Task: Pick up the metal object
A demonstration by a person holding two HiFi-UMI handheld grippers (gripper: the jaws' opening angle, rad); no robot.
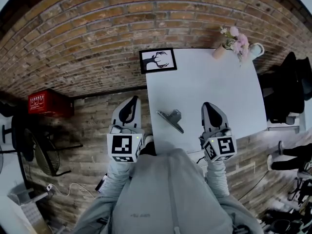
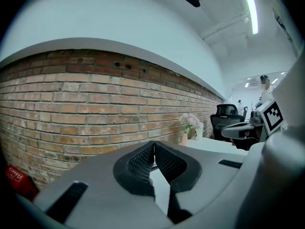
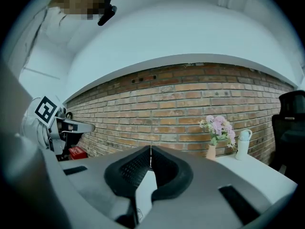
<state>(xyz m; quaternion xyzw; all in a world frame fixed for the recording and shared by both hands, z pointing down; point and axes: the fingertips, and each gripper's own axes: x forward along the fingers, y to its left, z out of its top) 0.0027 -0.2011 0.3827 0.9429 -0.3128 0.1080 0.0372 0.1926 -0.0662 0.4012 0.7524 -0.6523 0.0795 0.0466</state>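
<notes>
While both gripper views look out level across their own fingers toward the brick wall (image 3: pixel 157 109), neither catches the metal object; only the head view has it

Left gripper (image 1: pixel 132 100): fingers together, nothing between them, held just off the table's left edge, over the floor

Right gripper (image 1: pixel 208 105): fingers likewise closed on nothing, above the near part of the white table (image 1: pixel 219 87)

Metal object (image 1: pixel 170 119): lies flat on the table near its front edge, set on a diagonal, between the two grippers and apart from both. It sits off to the side of each pair of fingers, not in front of them

Each gripper view catches the other gripper's marker cube at its edge; the head view shows both cubes close to the person's sleeves

Far end of table: framed picture (image 1: pixel 157 60) at the left corner, vase of pink flowers (image 1: pixel 229 42) and a white bottle (image 1: pixel 256 50) at the right corner. Right gripper view shows the flowers and bottle side by side against the wall
</notes>
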